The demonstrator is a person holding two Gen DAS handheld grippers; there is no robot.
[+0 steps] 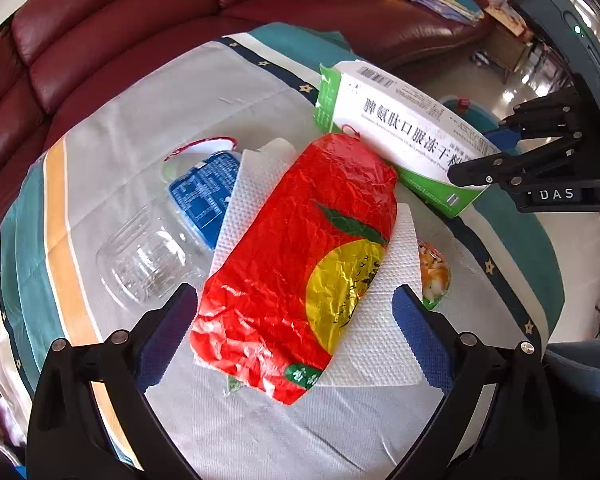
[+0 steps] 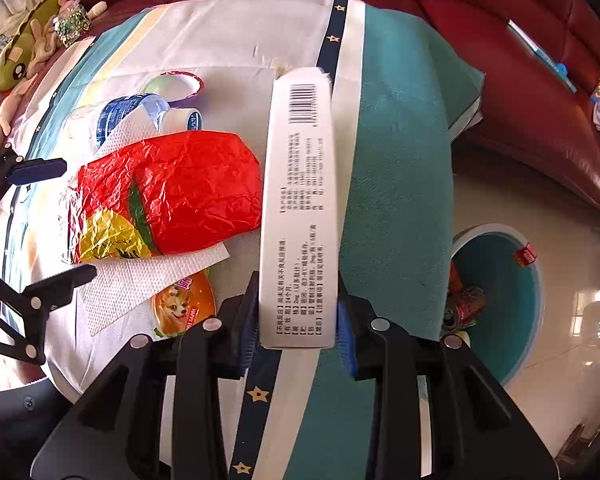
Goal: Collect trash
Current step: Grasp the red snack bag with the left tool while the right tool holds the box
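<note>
**Right gripper holds carton; bin lies to its right and below**

The right gripper (image 2: pixel 298 320) is clamped on a long white-and-green medicine carton (image 2: pixel 300 200). Its 2 blue pads press the carton's 2 broad faces near one end. The carton's long axis runs straight out from the jaws, away from the wrist camera, with the barcode end farthest out. In the left wrist view the same carton (image 1: pixel 404 128) sits tilted above the cloth, gripped at its lower right end by the right gripper (image 1: pixel 472 172).

The left gripper (image 1: pixel 296 312) stands with its jaws wide apart and holds nothing. The red foil snack bag (image 1: pixel 300 260) lies between its fingers on a white paper towel (image 1: pixel 380 340), but no pad touches it.

Other trash on the striped cloth (image 1: pixel 148 92):
- 1 clear plastic bottle (image 1: pixel 168 232), lying on its side, left of the red bag.
- 1 small dog-printed packet (image 2: pixel 184 308), partly under the towel.

The teal bin (image 2: pixel 496 300) stands on the floor, below the cloth's edge and to the right of the held carton. It already contains cans. Judged next step: carry the carton sideways past the cloth's edge until it is over the bin opening. The right hand is the nearer hand to the bin.
</note>
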